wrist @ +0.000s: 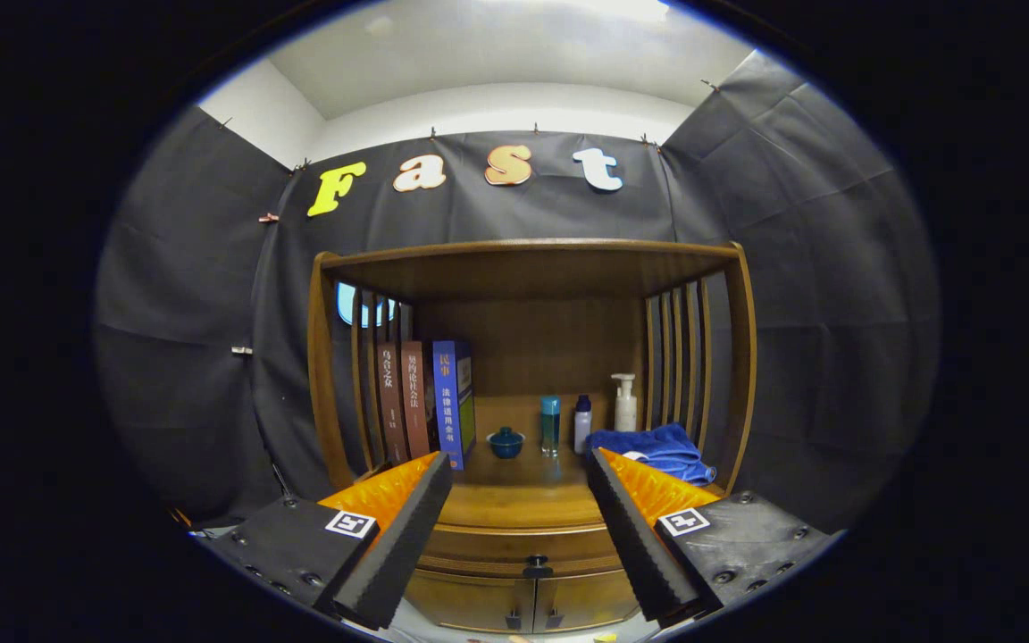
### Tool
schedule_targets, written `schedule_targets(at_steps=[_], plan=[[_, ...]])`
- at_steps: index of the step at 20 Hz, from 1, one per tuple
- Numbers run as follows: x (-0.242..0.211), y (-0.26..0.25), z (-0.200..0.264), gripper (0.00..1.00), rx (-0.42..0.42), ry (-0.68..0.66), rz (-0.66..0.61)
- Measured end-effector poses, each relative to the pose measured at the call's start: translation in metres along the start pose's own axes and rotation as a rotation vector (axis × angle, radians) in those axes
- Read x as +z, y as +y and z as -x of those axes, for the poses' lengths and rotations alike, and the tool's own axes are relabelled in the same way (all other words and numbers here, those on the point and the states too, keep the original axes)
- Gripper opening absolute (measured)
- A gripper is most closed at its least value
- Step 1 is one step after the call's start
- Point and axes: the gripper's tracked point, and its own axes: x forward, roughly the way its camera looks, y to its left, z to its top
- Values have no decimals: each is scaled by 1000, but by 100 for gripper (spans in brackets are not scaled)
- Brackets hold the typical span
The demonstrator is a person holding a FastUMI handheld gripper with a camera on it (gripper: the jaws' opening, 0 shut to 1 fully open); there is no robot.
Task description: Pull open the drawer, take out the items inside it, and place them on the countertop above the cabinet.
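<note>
A wooden cabinet (532, 268) stands ahead of me against the booth wall. Its drawer (523, 545) is closed, with a small dark knob (537, 564) at the front centre, low between my fingers. My gripper (519, 464) is open, nothing between its fingers, held some way back from the cabinet and above the drawer's level. The countertop (523, 487) above the drawer runs between and beyond the fingertips. What the drawer holds is hidden.
On the countertop stand three books (425, 406) at the left, a small teal lidded cup (506, 442), a teal bottle (550, 424), a white bottle (582, 424), a pump bottle (625, 402) and a blue cloth (657, 451) at the right. Two lower doors (528, 603) sit beneath the drawer.
</note>
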Motion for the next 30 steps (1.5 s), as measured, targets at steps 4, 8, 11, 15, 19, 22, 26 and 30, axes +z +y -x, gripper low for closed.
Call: schedule_targets(at_steps=[4,8,11,15,19,22,26,30], plan=[[-53,-4,-16,99,4,105,-13],[-107,-14,-33,99,-5,216,-31],[-152,-26,-47,100,-25,317,-57],[-206,-28,-62,96,-28,436,-99],[-245,-26,-75,95,-27,513,-94],[-257,-22,-82,89,-8,534,-97],[-274,-26,-91,70,-26,563,-75],[-277,-31,-91,48,-40,571,-43]])
